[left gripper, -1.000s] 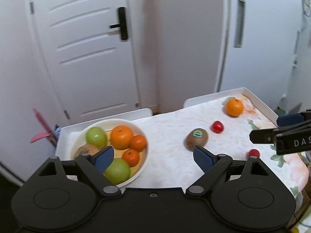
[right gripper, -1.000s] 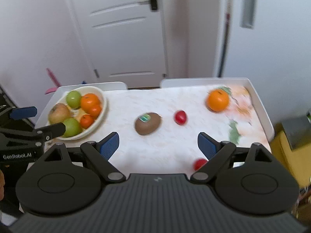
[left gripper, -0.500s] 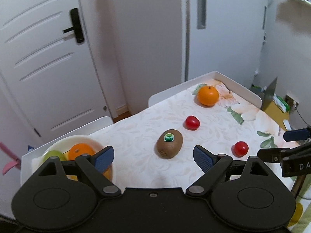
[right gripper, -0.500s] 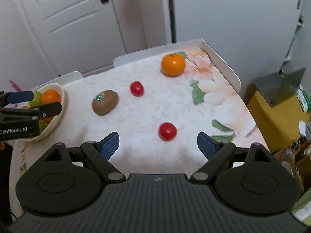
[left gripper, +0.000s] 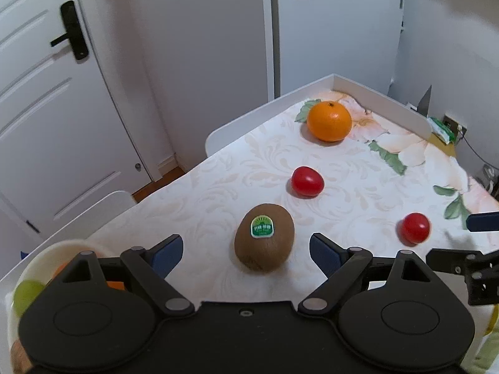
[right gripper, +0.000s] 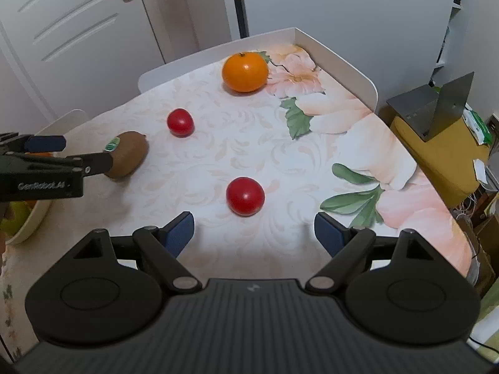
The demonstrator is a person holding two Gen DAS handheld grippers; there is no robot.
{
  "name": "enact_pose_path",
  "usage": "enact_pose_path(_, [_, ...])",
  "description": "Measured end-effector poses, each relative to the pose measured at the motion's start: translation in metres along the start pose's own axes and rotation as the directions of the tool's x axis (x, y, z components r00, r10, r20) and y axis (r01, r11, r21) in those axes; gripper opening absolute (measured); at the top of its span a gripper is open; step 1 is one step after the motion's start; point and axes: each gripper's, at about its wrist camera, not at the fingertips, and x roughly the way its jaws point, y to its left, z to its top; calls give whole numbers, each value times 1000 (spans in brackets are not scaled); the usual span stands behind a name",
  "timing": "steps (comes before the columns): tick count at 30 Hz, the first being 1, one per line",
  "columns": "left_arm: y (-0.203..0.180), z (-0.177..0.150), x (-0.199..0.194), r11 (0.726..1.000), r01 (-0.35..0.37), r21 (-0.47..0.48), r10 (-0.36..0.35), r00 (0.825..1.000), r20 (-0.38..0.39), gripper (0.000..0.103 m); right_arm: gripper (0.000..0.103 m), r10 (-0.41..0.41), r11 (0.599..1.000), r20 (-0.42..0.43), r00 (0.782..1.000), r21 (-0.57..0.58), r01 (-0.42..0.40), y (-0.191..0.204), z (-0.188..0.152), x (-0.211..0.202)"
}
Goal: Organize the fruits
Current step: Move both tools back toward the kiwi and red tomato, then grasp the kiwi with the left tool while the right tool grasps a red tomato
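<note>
A brown kiwi [left gripper: 264, 245] with a green sticker lies on the floral tablecloth, just ahead of my open left gripper [left gripper: 246, 251] and between its fingers. It also shows in the right wrist view [right gripper: 128, 157]. A red tomato [right gripper: 245, 196] lies just ahead of my open right gripper [right gripper: 254, 233]. A second tomato [right gripper: 180, 122] and an orange [right gripper: 245, 72] lie farther back. The fruit bowl [left gripper: 34, 268] sits at the left, mostly hidden behind the left gripper.
The table has a raised white rim [right gripper: 336, 59] at the back and right. A yellow box with a grey metal piece [right gripper: 436, 115] stands right of the table. A white door [left gripper: 46, 93] stands behind it.
Both grippers have swung right, away from the bowl, and moved closer to the table. The kiwi now lies between the left fingers, and the near tomato lies before the right gripper.
</note>
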Motion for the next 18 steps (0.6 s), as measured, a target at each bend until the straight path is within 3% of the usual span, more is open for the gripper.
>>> enact_pose_path(3, [0,4,16,1000,19,16,-19,1000,-11,89,99,-2,1000,-6,1000,24,2,-1,0,9])
enact_pose_path(8, [-2,9,29,998,48,40,-47,999,-24,85,86,-7,999,-7,1000,37,7,2,0,19])
enact_pose_path(14, [-7,8,40,995,78,54,-75,996,-54,72,76,-14,999,-20,1000,40,15,4,-2,28])
enact_pose_path(18, [-8,9,45,995,80,52,-76,995,-70,54,72,-20,999,-15,1000,40,21,4,0,30])
